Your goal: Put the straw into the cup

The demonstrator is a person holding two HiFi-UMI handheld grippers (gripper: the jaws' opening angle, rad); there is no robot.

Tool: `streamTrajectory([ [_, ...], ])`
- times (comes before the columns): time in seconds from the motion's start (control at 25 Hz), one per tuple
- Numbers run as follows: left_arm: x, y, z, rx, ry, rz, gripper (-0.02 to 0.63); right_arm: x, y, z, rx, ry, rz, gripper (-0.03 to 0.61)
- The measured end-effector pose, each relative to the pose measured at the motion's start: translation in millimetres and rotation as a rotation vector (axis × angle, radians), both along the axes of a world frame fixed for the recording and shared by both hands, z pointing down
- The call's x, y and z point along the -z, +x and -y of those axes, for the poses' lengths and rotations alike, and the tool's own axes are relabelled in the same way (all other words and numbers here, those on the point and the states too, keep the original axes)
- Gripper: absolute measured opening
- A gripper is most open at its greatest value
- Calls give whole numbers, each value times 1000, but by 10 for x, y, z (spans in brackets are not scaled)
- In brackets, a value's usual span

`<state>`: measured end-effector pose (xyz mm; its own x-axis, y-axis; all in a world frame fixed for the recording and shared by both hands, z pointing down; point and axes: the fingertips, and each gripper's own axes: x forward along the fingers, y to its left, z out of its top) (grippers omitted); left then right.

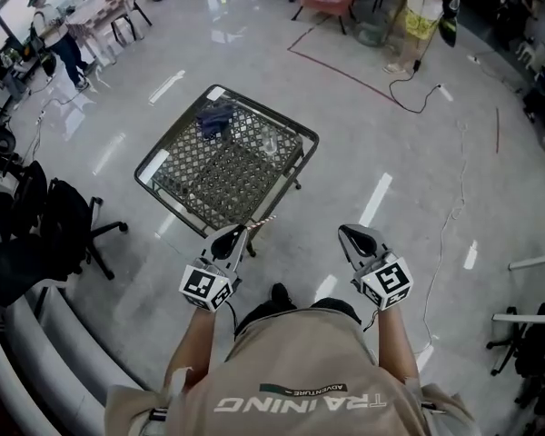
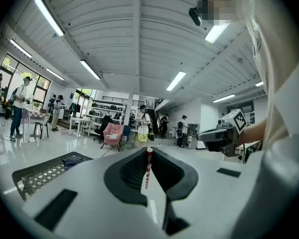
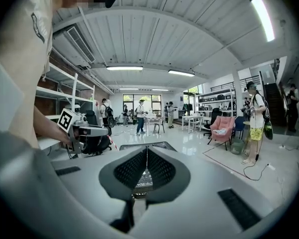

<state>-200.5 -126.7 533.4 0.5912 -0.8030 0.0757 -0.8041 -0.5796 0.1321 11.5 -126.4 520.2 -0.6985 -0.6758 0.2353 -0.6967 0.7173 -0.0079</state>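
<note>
A red-and-white striped straw (image 1: 260, 222) is pinched in my left gripper (image 1: 239, 233), which is shut on it; the straw (image 2: 148, 166) stands upright between the jaws in the left gripper view. A small clear cup (image 1: 269, 145) stands on the black mesh table (image 1: 173, 148), toward its far right side, well ahead of both grippers. My right gripper (image 1: 345, 233) is held level with the left one and is shut with nothing in it (image 3: 147, 151). Both grippers hover just short of the table's near corner.
A dark blue cloth (image 1: 216, 117) lies at the table's far corner. Black office chairs (image 1: 59, 221) stand to the left, and cables (image 1: 416, 96) trail over the shiny floor on the right. People and furniture stand far off around the hall.
</note>
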Motion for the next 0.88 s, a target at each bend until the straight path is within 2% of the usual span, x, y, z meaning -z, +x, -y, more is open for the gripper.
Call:
streamTrajectory([
  [0.24, -27, -79, 386, -31, -16, 8, 35, -46, -113, 326, -17, -15, -12, 18],
  [0.4, 0, 40, 702, -38, -40, 38, 35, -89, -34, 652, -7, -35, 3, 18],
  [0.6, -6, 143, 1118, 12, -33, 49, 35, -129, 104, 1155, 23, -35, 24, 18],
  [0.88, 17, 168, 1727, 131, -30, 49, 35, -101, 165, 1962, 128, -10, 21, 18],
])
